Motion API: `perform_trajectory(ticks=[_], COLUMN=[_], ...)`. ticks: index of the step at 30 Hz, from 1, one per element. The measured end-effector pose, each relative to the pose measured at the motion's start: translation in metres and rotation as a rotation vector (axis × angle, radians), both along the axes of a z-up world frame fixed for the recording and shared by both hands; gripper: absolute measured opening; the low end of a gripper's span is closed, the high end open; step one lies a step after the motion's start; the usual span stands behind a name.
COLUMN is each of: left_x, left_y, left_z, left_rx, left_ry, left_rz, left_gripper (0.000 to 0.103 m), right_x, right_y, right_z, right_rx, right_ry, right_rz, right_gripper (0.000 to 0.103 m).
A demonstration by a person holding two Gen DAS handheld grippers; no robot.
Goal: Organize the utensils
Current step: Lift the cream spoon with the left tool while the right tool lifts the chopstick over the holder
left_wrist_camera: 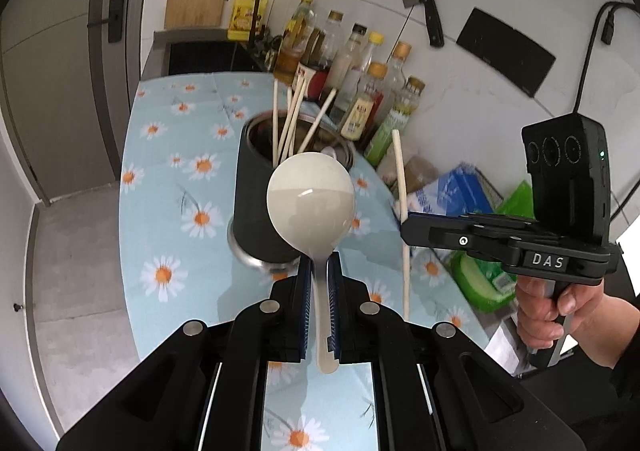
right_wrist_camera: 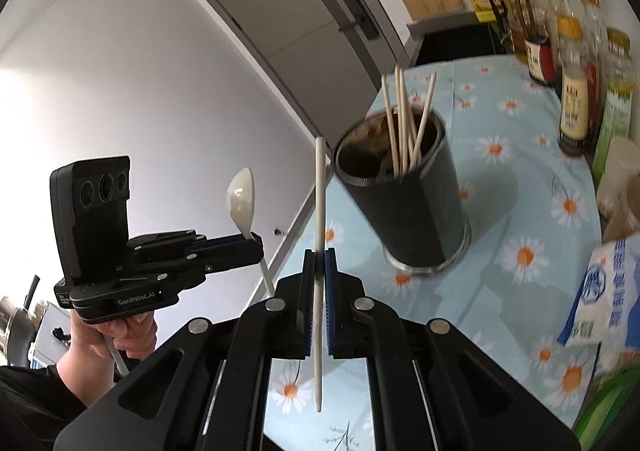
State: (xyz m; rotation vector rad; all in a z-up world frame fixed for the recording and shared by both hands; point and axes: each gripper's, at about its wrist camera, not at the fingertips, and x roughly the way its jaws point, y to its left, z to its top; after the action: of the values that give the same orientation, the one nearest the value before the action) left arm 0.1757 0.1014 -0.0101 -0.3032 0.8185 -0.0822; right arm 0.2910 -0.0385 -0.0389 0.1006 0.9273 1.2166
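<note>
**Both claws loaded near the holder**

Left claw pinches a white spoon by its handle, bowl up at frame centre. Right claw clamps one chopstick upright, left of the dark holder of chopsticks on the daisy-print surface

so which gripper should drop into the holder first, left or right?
Probably right. The right gripper holds one thin chopstick upright beside the utensil holder. The left gripper holds a spoon, whose wide bowl needs a gap among the chopsticks.
</note>
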Motion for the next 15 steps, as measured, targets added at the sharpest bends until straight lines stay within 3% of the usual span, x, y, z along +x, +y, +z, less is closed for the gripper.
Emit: perform_trajectory(ticks=[15], left_x=[0.045], left_y=[0.007], left_z=[0.045], left_rx=[0.064], left_ry=[-0.065], left_rz=[0.029], left_gripper=[0.007], right_x=[0.064], right_y=[0.010], right_z=[0.046], right_rx=[0.145], right_ry=[-0.059], right_rz=[-0.062], right_gripper=[0.006])
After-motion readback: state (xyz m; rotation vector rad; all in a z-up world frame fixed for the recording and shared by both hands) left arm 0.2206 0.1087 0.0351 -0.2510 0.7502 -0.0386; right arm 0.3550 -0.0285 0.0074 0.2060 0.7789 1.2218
